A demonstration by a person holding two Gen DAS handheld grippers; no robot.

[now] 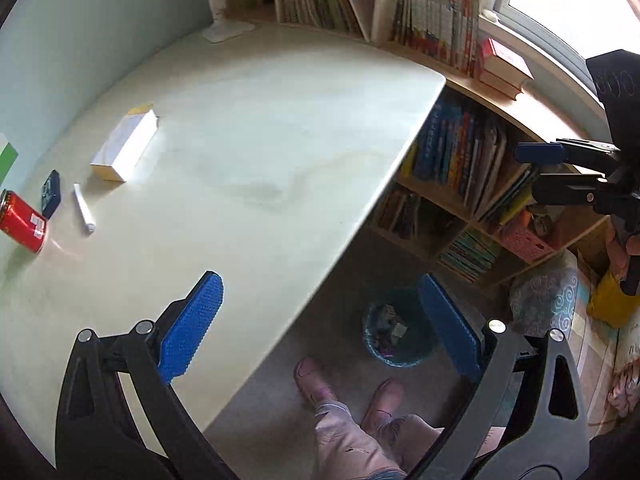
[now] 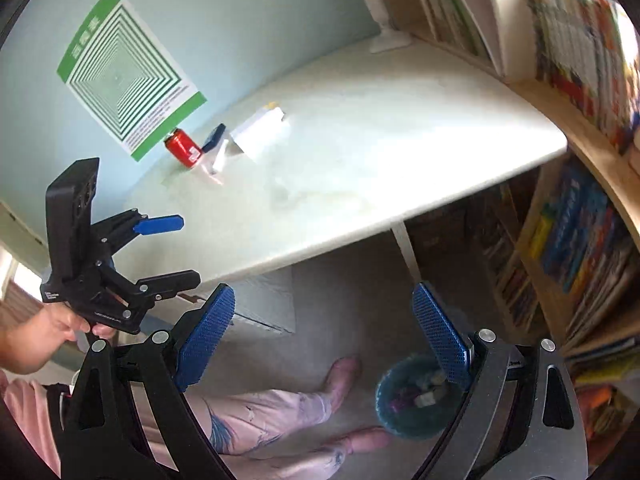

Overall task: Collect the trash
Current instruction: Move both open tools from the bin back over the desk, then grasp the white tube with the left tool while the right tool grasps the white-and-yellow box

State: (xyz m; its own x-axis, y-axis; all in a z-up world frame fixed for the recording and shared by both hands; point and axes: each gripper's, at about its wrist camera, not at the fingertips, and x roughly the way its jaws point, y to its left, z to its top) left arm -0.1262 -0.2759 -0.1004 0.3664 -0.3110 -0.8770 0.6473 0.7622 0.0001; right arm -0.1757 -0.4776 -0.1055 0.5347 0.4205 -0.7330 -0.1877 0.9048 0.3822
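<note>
Holding both grippers wide and empty, you've got the can [image 1: 23,222] at ten o'clock, nearer your left gripper [image 1: 320,328].

No text could be read with certainty in either view. The poster [image 2: 124,76] on the wall at the upper left of the right wrist view carried white characters in its green top band and several lines of small print along its lower edge, all too small to make out. The red can [image 2: 183,148] beside it showed a white label patch, blurred in both views. The dark blue box [image 1: 51,193] at the left edge of the left wrist view bore pale markings that stayed illegible. Book spines [image 1: 436,20] at the upper right of that view showed coloured lettering, too fine to read.
</note>
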